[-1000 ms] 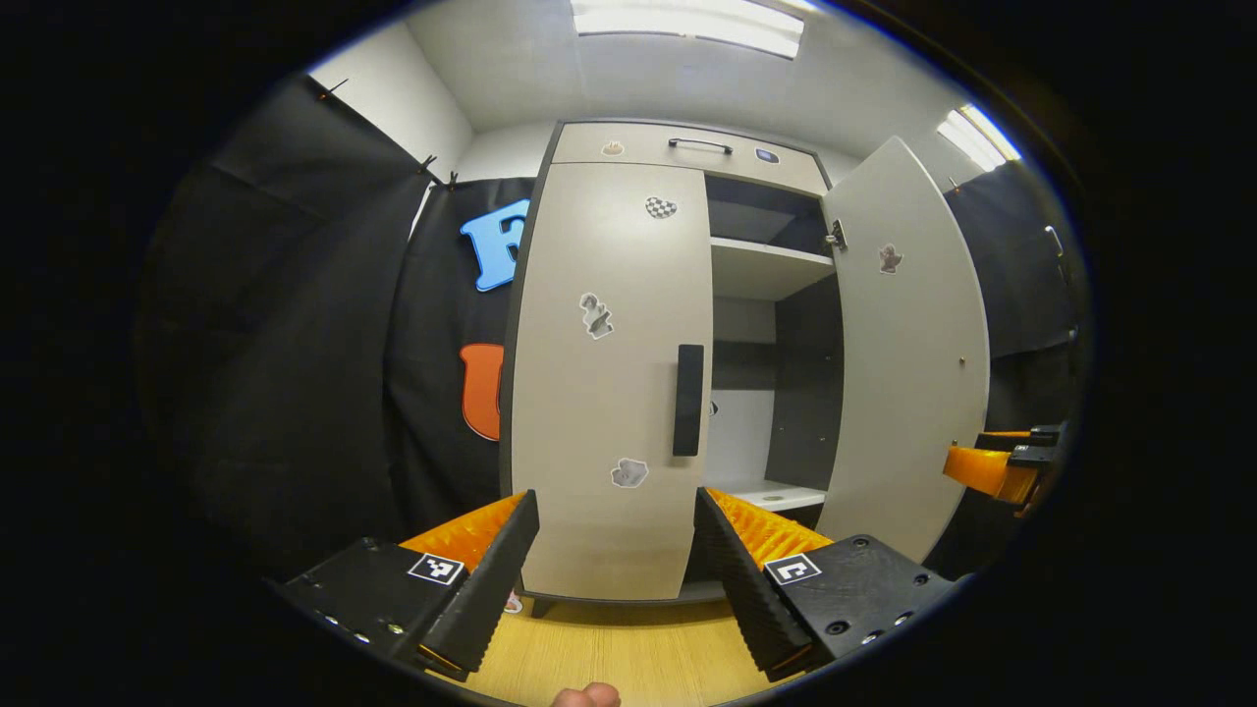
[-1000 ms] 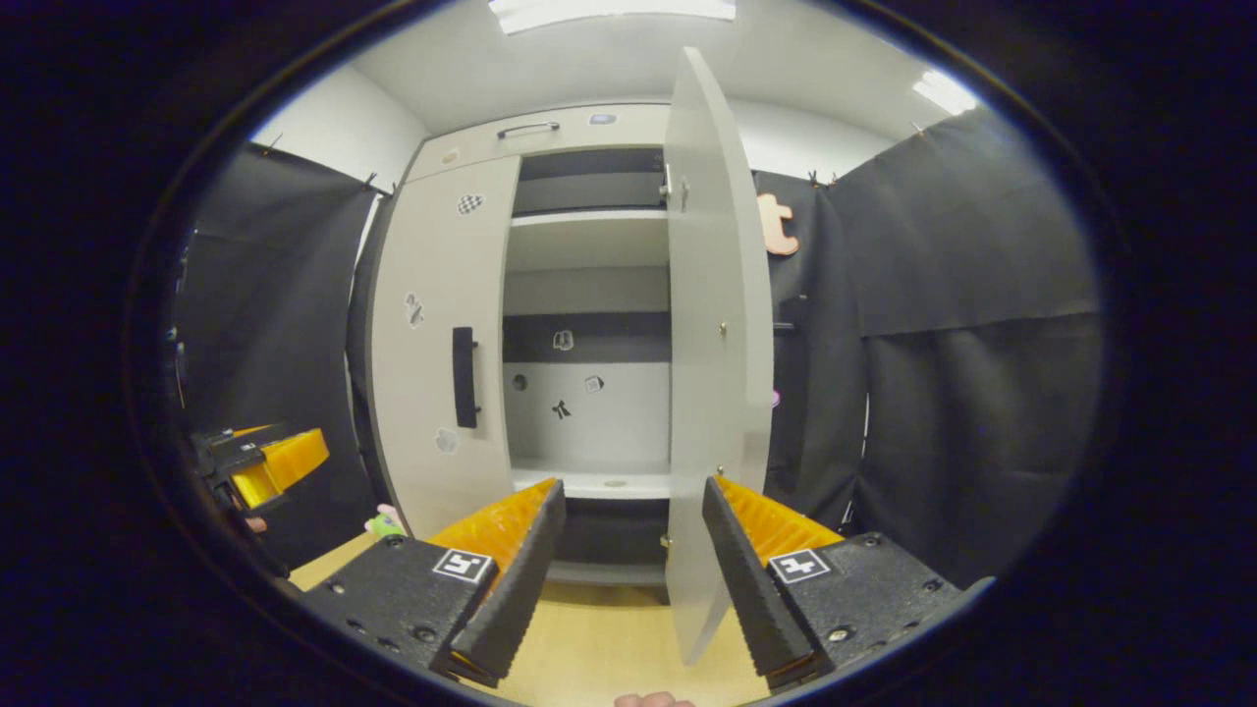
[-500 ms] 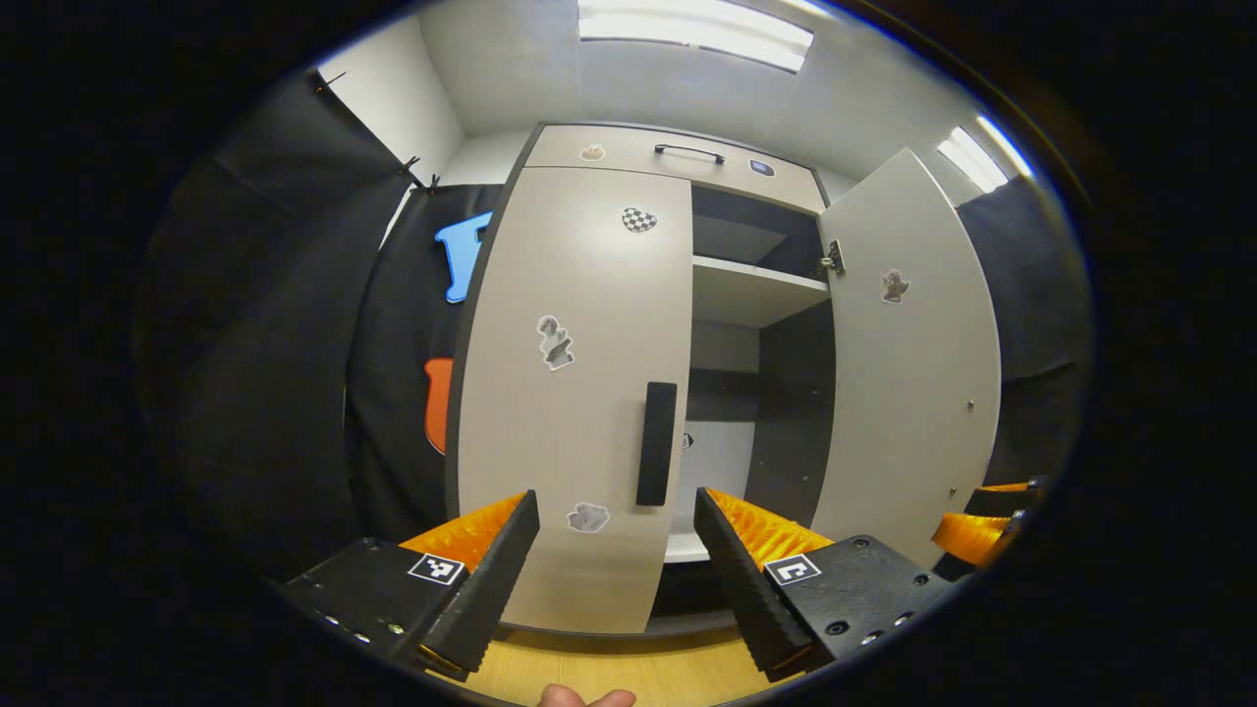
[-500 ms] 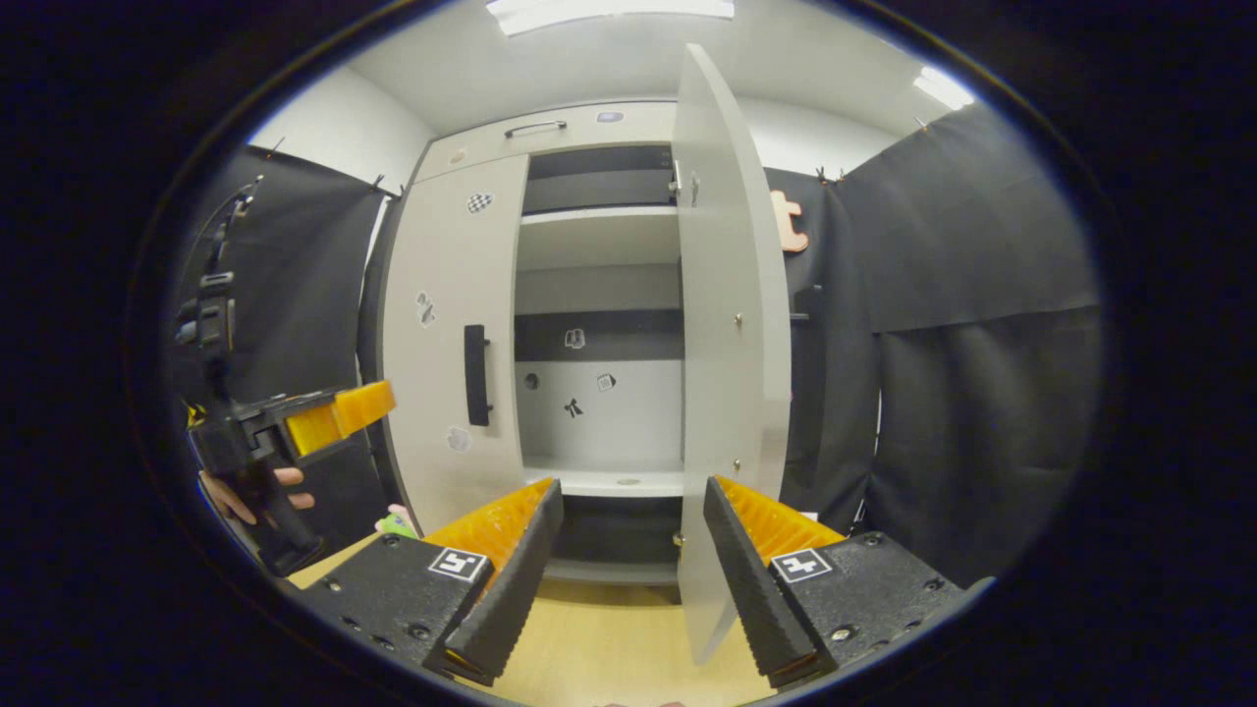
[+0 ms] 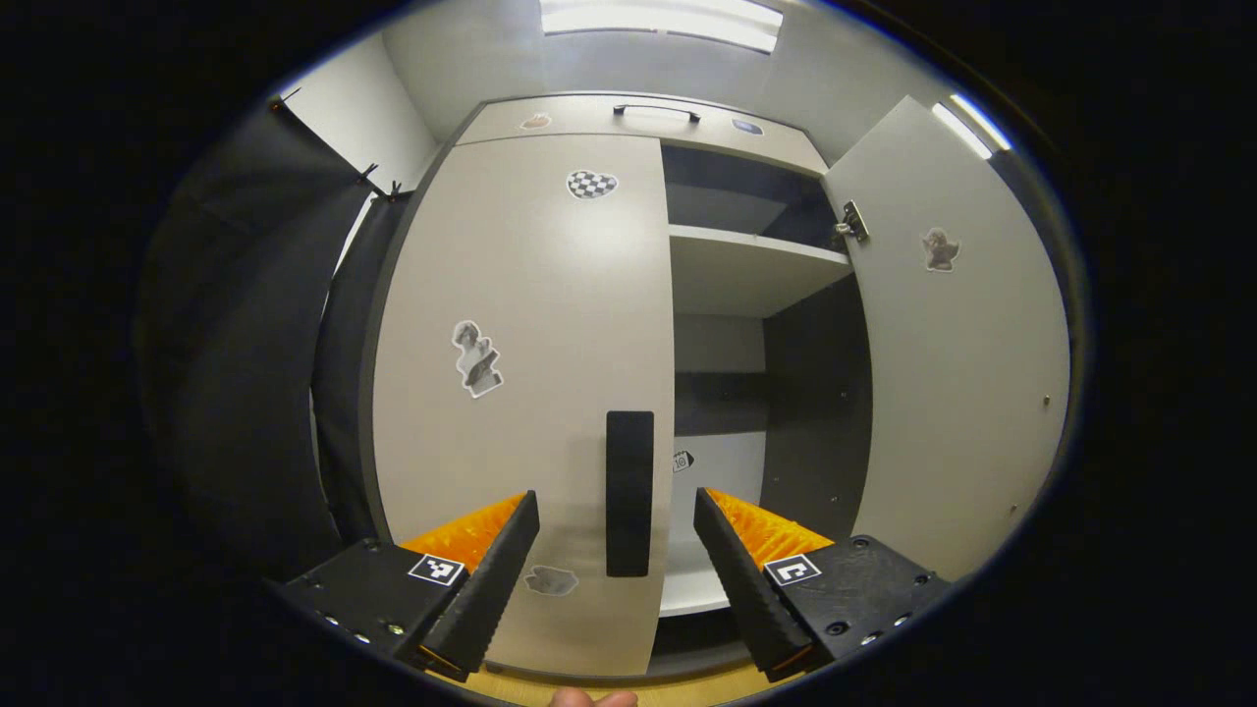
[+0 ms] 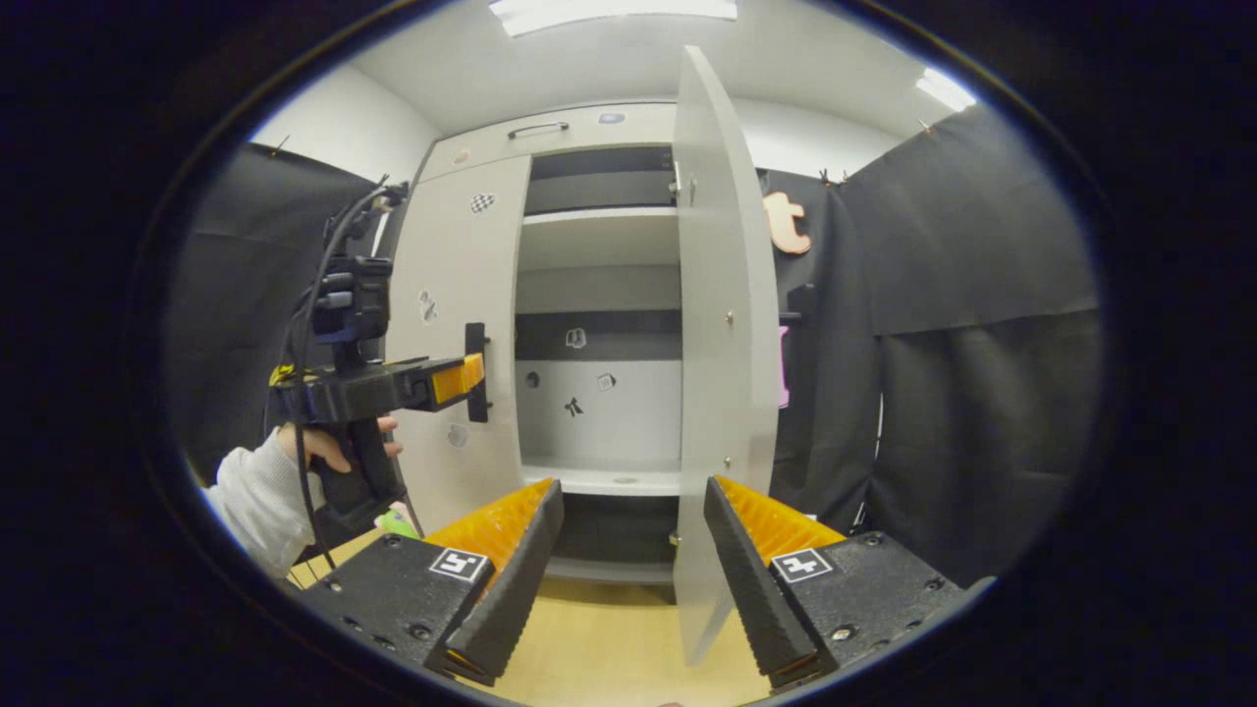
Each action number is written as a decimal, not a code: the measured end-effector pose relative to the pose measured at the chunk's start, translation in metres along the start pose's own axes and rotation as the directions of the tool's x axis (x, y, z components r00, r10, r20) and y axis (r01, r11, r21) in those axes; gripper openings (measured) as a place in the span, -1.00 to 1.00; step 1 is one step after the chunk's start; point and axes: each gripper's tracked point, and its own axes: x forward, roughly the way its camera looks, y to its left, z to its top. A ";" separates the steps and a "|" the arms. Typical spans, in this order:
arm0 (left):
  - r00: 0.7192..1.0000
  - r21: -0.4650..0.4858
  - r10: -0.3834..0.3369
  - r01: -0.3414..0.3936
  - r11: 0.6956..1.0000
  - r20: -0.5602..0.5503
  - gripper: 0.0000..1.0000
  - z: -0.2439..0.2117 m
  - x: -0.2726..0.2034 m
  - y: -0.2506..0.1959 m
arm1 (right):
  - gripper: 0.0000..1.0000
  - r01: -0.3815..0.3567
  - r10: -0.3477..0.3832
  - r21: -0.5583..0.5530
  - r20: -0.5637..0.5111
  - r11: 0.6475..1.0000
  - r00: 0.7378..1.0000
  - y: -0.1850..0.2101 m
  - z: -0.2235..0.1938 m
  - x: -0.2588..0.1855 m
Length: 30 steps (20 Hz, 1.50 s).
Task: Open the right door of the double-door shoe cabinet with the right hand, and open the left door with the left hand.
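Right door [image 6: 722, 334] stands open; left door [image 5: 520, 393] remains closed. We hold the left claw [image 5: 617, 550], fingers apart, around its handle [image 5: 629, 491]. Next: clamp, then pull outward.

Ceiling light [image 5: 660, 18], wooden floor [image 6: 609, 648]

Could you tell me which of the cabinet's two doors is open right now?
The right door stands swung out, baring the shelves; the left door is shut flush.
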 end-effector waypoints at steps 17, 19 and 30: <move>0.998 0.024 0.017 -0.016 1.000 -0.061 0.89 -0.024 0.048 -0.009 | 0.77 -0.035 0.036 0.053 -0.010 0.998 0.999 0.001 -0.005 0.021; 0.998 0.025 0.018 -0.016 1.000 -0.062 0.89 -0.024 0.049 -0.008 | 0.77 -0.034 0.034 0.054 -0.011 0.998 0.999 0.001 -0.006 0.021; 0.996 0.002 0.055 -0.055 0.998 -0.076 0.67 -0.024 0.050 0.003 | 0.77 -0.032 0.034 0.058 -0.028 0.998 0.999 0.000 -0.009 0.019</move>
